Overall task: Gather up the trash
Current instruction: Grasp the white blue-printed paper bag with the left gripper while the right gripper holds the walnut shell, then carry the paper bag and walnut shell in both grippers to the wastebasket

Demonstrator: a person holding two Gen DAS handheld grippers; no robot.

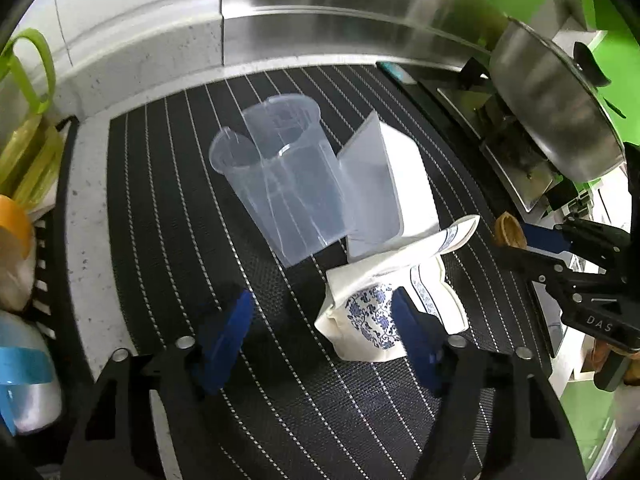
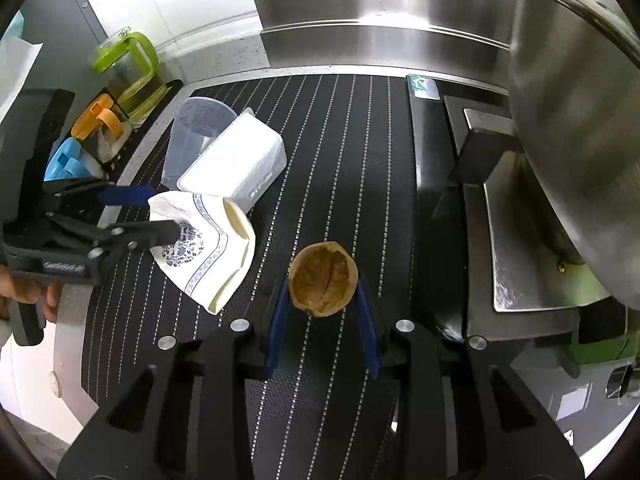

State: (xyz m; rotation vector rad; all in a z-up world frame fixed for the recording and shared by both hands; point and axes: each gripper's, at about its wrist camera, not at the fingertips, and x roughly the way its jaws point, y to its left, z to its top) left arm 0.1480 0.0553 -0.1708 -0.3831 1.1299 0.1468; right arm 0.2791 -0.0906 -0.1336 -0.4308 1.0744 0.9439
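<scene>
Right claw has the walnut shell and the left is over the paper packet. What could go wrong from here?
1. The walnut shell is round and hard, pinched only at its sides by the right claw; it may pop out.
2. The left claw has one finger on the blue-patterned packet, off centre; closing may only crease or push it.
3. The clear measuring cup stands close behind and could tip.

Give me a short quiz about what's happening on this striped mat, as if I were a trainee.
1. True or false: the right hand-held gripper is clamped on the walnut shell.
2. The print on the patterned packet is: A) blue B) red C) green.
3. Fill in: the jaws of the left hand-held gripper stand ___ at the packet.
Key: 1 true; 2 A; 3 open.
</scene>
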